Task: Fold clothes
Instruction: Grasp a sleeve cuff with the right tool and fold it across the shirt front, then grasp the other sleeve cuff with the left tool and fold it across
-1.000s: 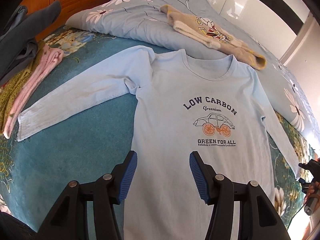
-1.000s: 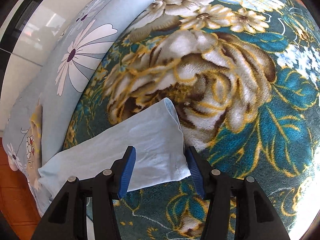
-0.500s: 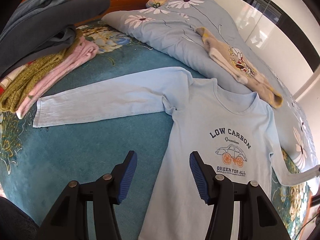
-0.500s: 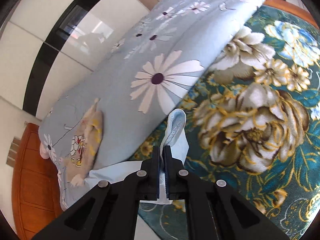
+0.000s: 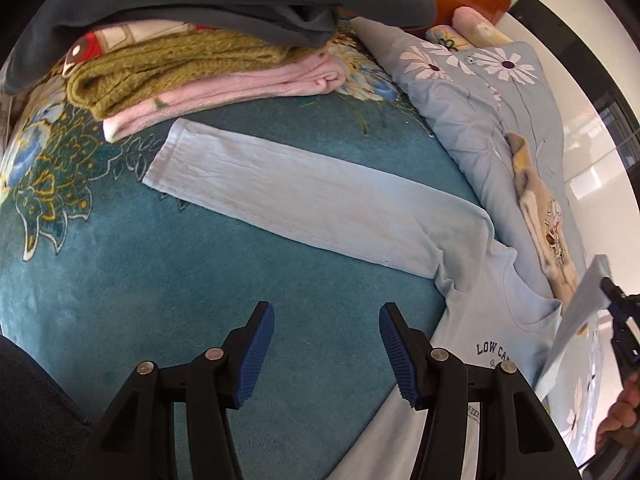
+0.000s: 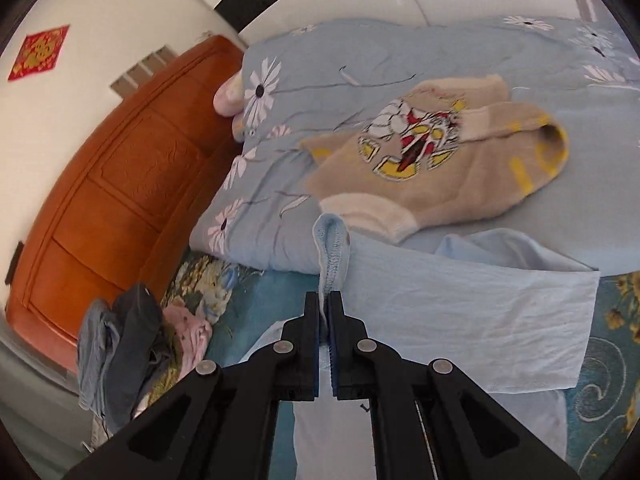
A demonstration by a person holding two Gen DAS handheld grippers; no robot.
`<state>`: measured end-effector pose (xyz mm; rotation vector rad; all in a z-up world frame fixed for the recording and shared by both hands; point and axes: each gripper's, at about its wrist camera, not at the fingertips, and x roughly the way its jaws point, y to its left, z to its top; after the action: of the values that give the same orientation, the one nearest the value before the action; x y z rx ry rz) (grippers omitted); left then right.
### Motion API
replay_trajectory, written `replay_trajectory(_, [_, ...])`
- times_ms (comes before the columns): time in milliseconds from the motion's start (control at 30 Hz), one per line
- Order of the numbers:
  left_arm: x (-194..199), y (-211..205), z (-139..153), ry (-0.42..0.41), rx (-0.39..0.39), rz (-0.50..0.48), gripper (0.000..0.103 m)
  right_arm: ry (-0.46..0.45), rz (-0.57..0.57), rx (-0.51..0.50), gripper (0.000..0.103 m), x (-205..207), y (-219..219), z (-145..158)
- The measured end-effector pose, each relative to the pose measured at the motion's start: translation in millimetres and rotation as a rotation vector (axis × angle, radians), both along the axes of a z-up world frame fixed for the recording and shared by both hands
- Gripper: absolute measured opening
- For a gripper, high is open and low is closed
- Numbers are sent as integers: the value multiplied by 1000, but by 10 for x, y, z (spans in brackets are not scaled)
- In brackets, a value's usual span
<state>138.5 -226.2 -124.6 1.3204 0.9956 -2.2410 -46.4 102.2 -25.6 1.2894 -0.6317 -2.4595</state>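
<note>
Teal floral blanket (image 5: 168,304) covers the bed on which we work, with a wooden headboard (image 6: 104,200) behind it and a pale wall carrying a red paper square (image 6: 38,53). We see the light blue long-sleeved shirt (image 5: 492,320) lying flat on the blanket, print side up, with the letters "LOW CA" legible. 1 sleeve (image 5: 304,200) stretches straight out across the blanket, its cuff just beside a stack of folded clothes (image 5: 192,60): pink at the bottom, olive knit above, dark grey on top. We hold the left gripper (image 5: 326,354) above bare blanket near that sleeve, its jaws apart and nothing between the blue pads. We hold the right gripper (image 6: 329,334) clenched on the cuff of the other sleeve (image 6: 460,312), which is lifted off the bed and drawn over the shirt body; the cuff hem stands up above the pinched jaws. Beyond the shirt lies a blue daisy-print quilt (image 6: 360,64), and on it rests a tan sweater (image 6: 440,160) with a cartoon print.
</note>
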Motion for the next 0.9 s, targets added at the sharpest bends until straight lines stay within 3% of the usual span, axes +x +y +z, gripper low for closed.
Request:
replay_trajectory(200, [6, -101, -66, -13, 20, 17, 59, -216, 79, 108, 4, -208, -899, -933])
replay_trajectory(333, [8, -198, -127, -21, 60, 45, 59, -275, 106, 177, 7, -224, -1098, -1202])
replay_trajectory(367, [6, -226, -156, -26, 73, 55, 59, -275, 120, 155, 9, -221, -1098, -1210])
replay_trajectory(433, [0, -287, -221, -38, 102, 80, 60, -273, 154, 94, 24, -212, -1085, -1212])
replay_trajectory(467, [6, -346, -254, -42, 115, 107, 60, -267, 166, 35, 42, -186, -1047, -1187])
replay_trajectory(500, [13, -406, -287, -46, 128, 134, 60, -252, 161, -17, 48, -145, -987, -1136])
replay_trajectory(567, [27, -526, -350, -54, 153, 189, 60, -227, 142, -100, 50, -47, -852, -1032])
replay_trajectory(667, [118, -760, -285, -35, 97, 310, 60, -209, 148, -147, 51, 166, -638, -918])
replay_trajectory(800, [169, -1112, -261, -127, -56, 457, 60, -203, 122, -205, 51, 488, -280, -876])
replay_trajectory(900, [116, -1285, -436, -234, -63, 491, 60, -259, 45, -280, 51, 684, 56, -991])
